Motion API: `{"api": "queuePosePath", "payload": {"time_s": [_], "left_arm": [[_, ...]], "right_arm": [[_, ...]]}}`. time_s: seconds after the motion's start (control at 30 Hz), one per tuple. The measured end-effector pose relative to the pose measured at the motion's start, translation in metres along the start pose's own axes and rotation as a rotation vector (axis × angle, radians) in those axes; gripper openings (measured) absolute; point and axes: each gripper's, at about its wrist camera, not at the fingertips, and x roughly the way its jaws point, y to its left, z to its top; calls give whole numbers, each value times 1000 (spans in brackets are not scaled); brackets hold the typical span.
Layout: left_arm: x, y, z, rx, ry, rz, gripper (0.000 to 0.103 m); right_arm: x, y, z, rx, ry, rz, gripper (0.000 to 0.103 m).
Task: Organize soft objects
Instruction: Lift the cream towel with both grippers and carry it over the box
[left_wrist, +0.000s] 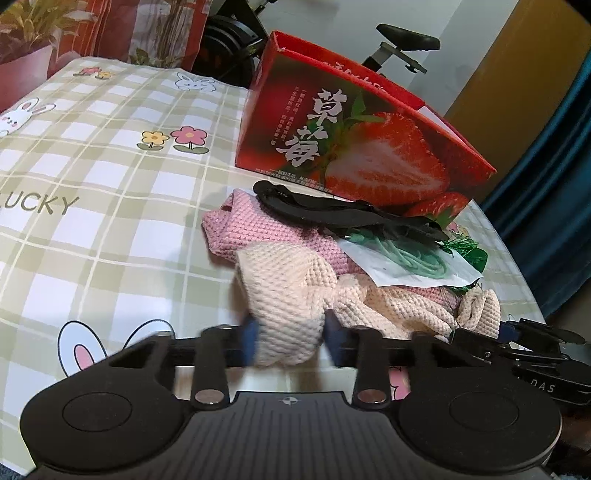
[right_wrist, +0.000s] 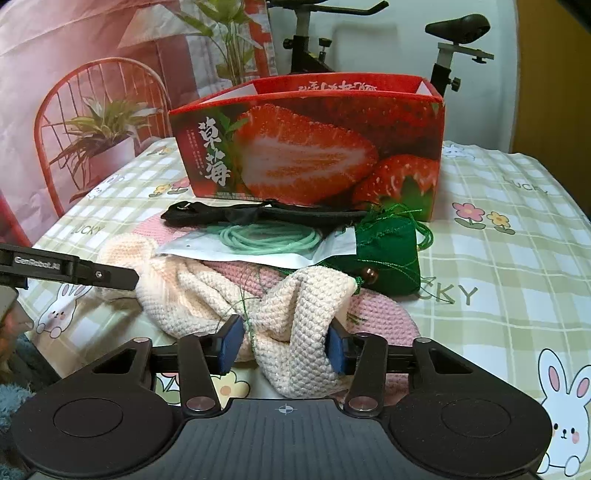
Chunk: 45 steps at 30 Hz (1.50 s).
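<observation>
Now both grippers pinch the cream knit (right_wrist: 295, 325); the left gripper (left_wrist: 288, 339) grips its left end, the right gripper (right_wrist: 284, 347) its right fold; it lies near, before the strawberry box (right_wrist: 310, 147), on the checked cloth (right_wrist: 498, 258).

Heap of soft items on checked tablecloth, just in front of red strawberry box (right_wrist: 310, 147).
Cream knit piece (right_wrist: 295, 314): crumpled, nearest, on top of pink knit piece (left_wrist: 251, 229).
Black strap (right_wrist: 258, 214): stretched across heap's far edge.
White packet with green cord (right_wrist: 266, 240): flat on knits.
Green pouch (right_wrist: 388, 254): at right, threads trailing.
</observation>
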Motion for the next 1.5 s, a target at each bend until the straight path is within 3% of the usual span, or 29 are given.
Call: {"api": "queuePosePath", "payload": {"time_s": [0.07, 0.33, 0.67, 0.97, 1.13, 1.5], "left_arm": [[0, 0, -1, -2, 0, -15, 24], [-13, -7, 2, 25, -52, -35, 20], [-57, -25, 16, 91, -203, -57, 20], [-82, -47, 44, 195, -319, -52, 20], [-81, -56, 67, 218, -356, -52, 20], [-58, -60, 105, 231, -381, -25, 20]], "right_arm": [[-2, 1, 1, -4, -7, 1, 36], [-17, 2, 7, -3, -66, 47, 25], [-46, 0, 22, 8, -195, 72, 25], [-62, -6, 57, 9, -284, 73, 25], [-59, -13, 85, 9, -309, 70, 25], [-28, -39, 133, 60, -279, 77, 26]]}}
